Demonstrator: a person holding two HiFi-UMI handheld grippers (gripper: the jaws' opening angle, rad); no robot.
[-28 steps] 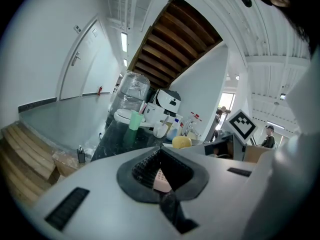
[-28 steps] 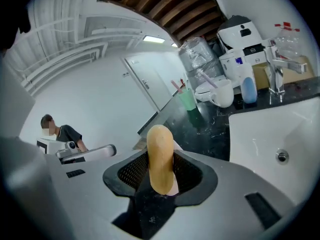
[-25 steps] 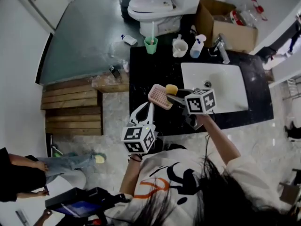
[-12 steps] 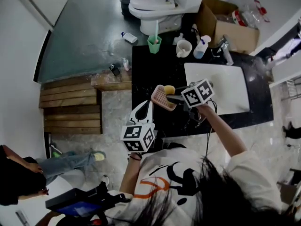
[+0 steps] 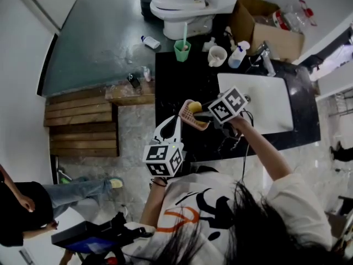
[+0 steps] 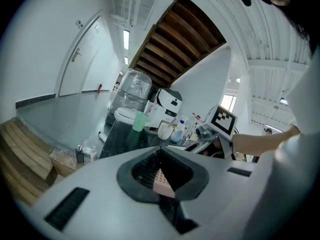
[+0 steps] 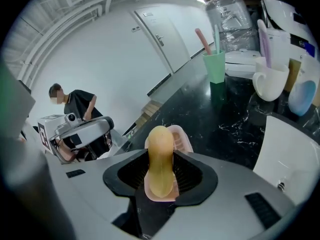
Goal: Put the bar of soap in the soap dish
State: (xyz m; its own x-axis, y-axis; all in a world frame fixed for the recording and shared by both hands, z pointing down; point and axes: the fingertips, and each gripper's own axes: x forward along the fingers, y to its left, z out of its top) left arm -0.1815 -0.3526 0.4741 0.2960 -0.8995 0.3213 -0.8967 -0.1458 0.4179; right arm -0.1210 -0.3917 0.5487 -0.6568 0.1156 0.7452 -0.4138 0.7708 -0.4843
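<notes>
Right claw (image 5: pixel 202 115), clenched on soap (image 7: pixel 160 156), has moved over dish (image 5: pixel 187 117) gripped by left claw (image 5: pixel 176 123)

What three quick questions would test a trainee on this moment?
1. True or false: the right gripper has its jaws closed on the bar of soap.
2. What does the left gripper hold between its jaws? A) a sponge B) the soap dish C) nothing
3. Fill in: the bar of soap is ___ in colour.

Key: 1 true; 2 B; 3 yellow.
</notes>
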